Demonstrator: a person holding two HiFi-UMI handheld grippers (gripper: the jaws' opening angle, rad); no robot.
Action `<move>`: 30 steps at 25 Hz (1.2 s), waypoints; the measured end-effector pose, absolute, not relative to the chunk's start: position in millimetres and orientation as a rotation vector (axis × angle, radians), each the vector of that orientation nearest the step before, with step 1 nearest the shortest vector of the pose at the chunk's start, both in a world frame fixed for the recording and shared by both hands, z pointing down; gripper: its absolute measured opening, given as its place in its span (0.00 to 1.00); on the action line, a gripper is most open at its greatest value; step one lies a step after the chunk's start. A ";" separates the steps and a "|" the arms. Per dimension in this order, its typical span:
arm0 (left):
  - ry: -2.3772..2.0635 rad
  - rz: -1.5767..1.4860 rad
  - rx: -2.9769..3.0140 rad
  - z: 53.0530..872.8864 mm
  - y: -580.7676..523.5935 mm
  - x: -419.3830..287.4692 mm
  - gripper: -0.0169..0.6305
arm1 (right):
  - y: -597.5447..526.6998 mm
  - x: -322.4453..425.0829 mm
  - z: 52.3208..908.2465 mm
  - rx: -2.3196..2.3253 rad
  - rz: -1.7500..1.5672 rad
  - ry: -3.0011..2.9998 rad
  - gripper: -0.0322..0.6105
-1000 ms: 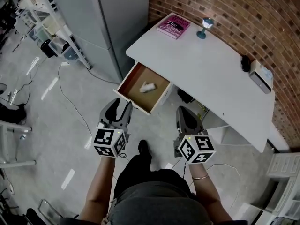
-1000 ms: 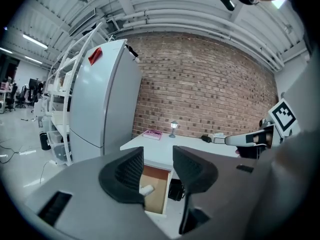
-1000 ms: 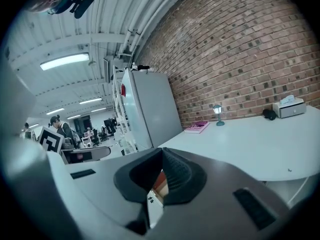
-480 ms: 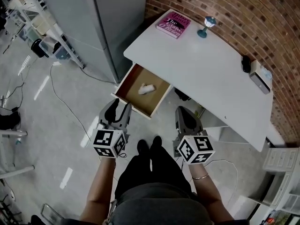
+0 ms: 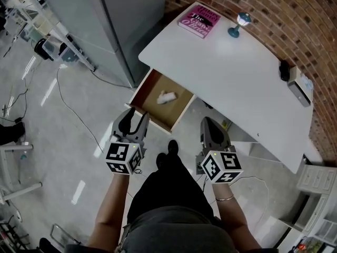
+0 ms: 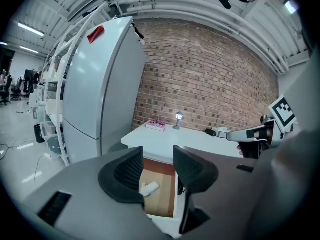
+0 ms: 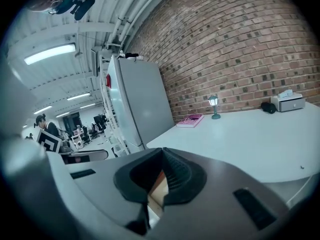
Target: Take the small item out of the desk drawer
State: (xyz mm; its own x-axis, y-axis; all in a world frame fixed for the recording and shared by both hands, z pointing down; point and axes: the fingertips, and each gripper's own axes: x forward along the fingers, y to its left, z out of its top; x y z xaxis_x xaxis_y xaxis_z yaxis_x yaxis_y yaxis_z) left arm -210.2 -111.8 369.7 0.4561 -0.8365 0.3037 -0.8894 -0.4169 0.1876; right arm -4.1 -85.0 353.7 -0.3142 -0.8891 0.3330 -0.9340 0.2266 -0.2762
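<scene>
Edging closer to the drawer (image 5: 172,110): left gripper (image 5: 132,121) spread, empty; right gripper (image 5: 212,126) closed.

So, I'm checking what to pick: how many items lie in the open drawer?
1. A small white item lies near the middle of the drawer's brown floor. The desk top may hide more at the back.
</scene>
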 end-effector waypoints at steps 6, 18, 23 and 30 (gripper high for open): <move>-1.403 0.325 2.389 394.6 -127.9 -193.8 0.30 | -98.4 7.0 371.4 1.776 0.685 -2.340 0.06; -1.231 0.624 2.424 459.9 -169.5 -149.5 0.31 | -124.2 18.3 406.0 1.764 0.755 -2.298 0.06; -1.165 0.739 2.448 488.8 -182.3 -134.3 0.32 | -126.7 21.4 420.2 1.765 0.781 -2.283 0.06; -1.065 0.920 2.460 533.4 -189.2 -118.7 0.32 | -121.5 26.5 442.2 1.787 0.840 -2.253 0.06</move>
State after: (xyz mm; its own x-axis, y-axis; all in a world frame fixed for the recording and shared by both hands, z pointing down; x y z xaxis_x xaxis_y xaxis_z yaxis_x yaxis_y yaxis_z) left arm -118.7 -189.2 533.4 0.5182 -0.5387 0.6643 -0.7354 -0.6771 0.0247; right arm 26.5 -121.5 442.2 -0.2815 -0.8517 0.4420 -0.9331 0.1355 -0.3331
